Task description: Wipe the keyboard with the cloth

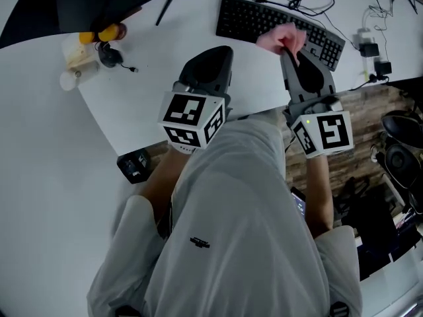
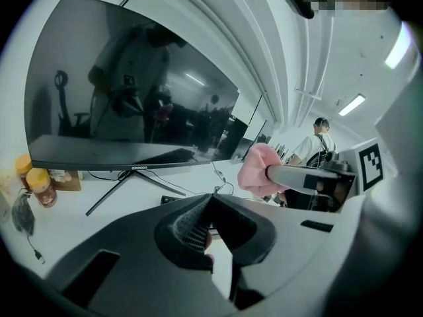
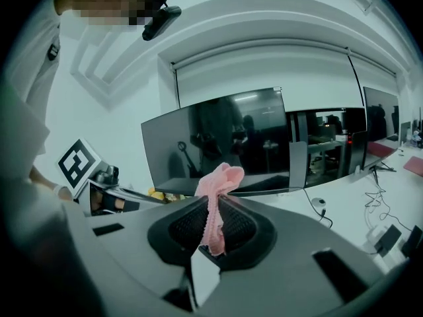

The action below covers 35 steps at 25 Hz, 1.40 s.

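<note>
The right gripper (image 1: 288, 50) was clamped on a thin fold of the cloth (image 1: 283, 39), bunched over the right half of the keyboard (image 1: 251, 20). The left gripper (image 1: 218, 53) was closed on nothing over the desk (image 1: 132, 104) just in front. With so little cloth pinched, a drag across the keys could pull it free, or the jaw tips could snag a key. The keyboard lay flat, its long axis running upper left to lower right in the head view.

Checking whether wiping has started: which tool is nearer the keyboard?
Right. The right tool, shut on the pink cloth, is over the keyboard's near edge; the left tool is over bare desk, short of it.
</note>
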Available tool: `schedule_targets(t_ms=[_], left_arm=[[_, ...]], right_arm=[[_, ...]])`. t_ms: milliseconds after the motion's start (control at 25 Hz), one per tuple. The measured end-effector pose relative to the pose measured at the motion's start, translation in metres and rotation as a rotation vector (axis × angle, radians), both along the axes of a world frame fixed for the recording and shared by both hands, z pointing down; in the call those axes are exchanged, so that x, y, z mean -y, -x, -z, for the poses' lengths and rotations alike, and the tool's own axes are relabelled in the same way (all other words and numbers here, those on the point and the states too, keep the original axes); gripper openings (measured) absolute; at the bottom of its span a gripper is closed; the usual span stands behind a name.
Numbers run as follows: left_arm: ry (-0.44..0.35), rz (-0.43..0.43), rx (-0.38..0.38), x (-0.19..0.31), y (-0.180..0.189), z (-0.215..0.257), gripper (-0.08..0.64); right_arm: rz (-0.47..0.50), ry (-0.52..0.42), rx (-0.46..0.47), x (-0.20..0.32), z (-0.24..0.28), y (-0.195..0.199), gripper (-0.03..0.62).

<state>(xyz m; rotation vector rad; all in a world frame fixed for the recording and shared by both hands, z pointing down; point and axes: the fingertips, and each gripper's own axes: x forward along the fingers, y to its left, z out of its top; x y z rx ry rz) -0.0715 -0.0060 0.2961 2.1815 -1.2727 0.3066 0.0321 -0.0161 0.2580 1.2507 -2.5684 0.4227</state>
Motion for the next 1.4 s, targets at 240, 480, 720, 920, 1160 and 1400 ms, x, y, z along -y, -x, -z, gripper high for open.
schedule_targets(t_ms=[240, 480, 720, 920, 1160, 1400], left_arm=[[0.041, 0.022, 0.015, 0.013, 0.001, -0.038, 0.020], [0.086, 0.033, 0.044, 0.026, 0.005, -0.081, 0.020], [0.133, 0.055, 0.079, 0.040, 0.013, -0.124, 0.020], [0.167, 0.058, 0.097, 0.048, 0.015, -0.150, 0.020], [0.194, 0.046, 0.105, 0.057, 0.012, -0.173, 0.020], [0.232, 0.035, 0.128, 0.065, 0.011, -0.195, 0.020]], right_arm=[[0.023, 0.015, -0.016, 0.017, -0.026, 0.014, 0.041], [0.053, 0.026, -0.035, 0.036, -0.054, 0.031, 0.041], [0.052, 0.047, -0.060, 0.058, -0.082, 0.042, 0.041], [0.057, 0.068, -0.062, 0.075, -0.101, 0.051, 0.041], [0.066, 0.106, -0.064, 0.092, -0.128, 0.060, 0.041], [0.080, 0.134, -0.075, 0.107, -0.148, 0.069, 0.041]])
